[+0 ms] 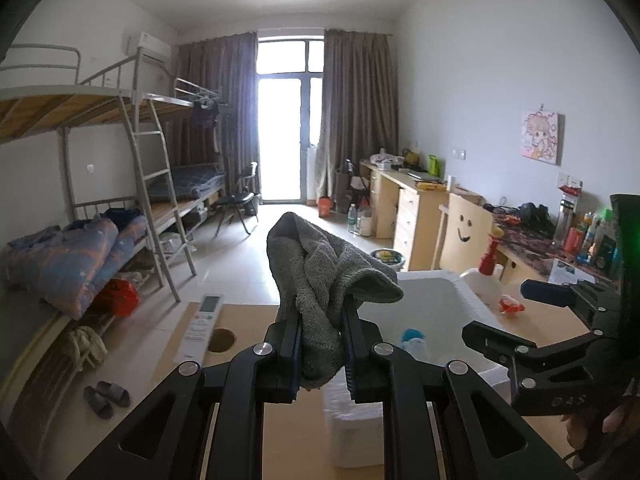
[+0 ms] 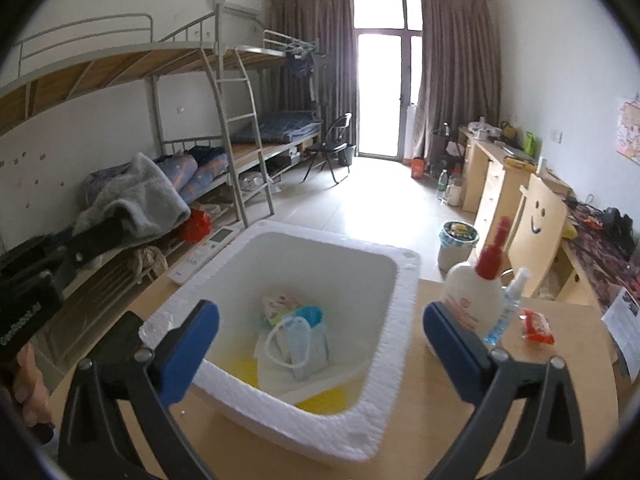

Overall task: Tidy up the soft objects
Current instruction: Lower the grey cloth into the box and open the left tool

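In the left wrist view, the left gripper has its two black fingers pinched on one crumpled grey terry towel, which is held in the air above the light wooden table and rises out of the grip, with a fold drooping to the right over the near-left rim of the one white foam box. One white remote control lies along the table's left edge beside a round hole in the tabletop. At the right of this view the right gripper shows from the side, its two blue-padded fingers spread with nothing between them. On the table beyond the box stand one white bottle with a red pump top and, beside it, one small red packet. In the right wrist view, the right gripper hangs over the near rim of the white foam box, its two blue pads wide apart and bare. Inside the box lie a few small soft packs, among them one pale blue pouch with a white cord, on yellow sheets; their exact number cannot be told. To the right of the box stand the white pump bottle, one clear blue spray bottle touching it, and the red packet just beside them. The grey towel appears at the left, clamped in the left gripper.
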Demonstrator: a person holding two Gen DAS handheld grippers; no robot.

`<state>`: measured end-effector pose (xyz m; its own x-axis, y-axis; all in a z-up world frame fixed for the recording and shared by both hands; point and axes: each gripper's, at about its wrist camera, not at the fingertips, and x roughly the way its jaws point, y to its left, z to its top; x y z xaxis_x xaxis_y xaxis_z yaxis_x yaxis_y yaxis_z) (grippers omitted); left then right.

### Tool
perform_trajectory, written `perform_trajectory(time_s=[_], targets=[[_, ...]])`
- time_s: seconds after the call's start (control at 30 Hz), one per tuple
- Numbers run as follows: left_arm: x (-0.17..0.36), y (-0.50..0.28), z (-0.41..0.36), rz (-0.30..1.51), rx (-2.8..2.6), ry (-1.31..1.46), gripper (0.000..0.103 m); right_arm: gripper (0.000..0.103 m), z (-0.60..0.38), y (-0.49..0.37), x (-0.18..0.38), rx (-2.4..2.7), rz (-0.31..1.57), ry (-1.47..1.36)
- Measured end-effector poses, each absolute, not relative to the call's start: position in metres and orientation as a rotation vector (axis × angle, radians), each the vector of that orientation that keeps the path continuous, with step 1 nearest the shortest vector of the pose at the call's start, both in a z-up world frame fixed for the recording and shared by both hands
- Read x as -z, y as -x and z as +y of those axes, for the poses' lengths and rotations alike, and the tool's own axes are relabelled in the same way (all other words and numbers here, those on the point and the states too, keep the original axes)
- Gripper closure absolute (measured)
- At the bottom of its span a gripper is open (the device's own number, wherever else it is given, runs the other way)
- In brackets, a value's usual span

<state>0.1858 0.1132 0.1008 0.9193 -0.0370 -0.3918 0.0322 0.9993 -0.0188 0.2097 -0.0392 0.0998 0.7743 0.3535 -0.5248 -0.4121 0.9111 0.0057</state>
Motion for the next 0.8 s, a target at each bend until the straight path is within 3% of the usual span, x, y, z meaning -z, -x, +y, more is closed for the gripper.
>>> perform_trajectory(time_s=[0.8], targets=[[-0.085, -0.223, 0.036, 0.491, 0.185, -0.022, 0.085, 0.000, -0.132, -0.164, -0.100, -0.179, 0.488, 0.030]])
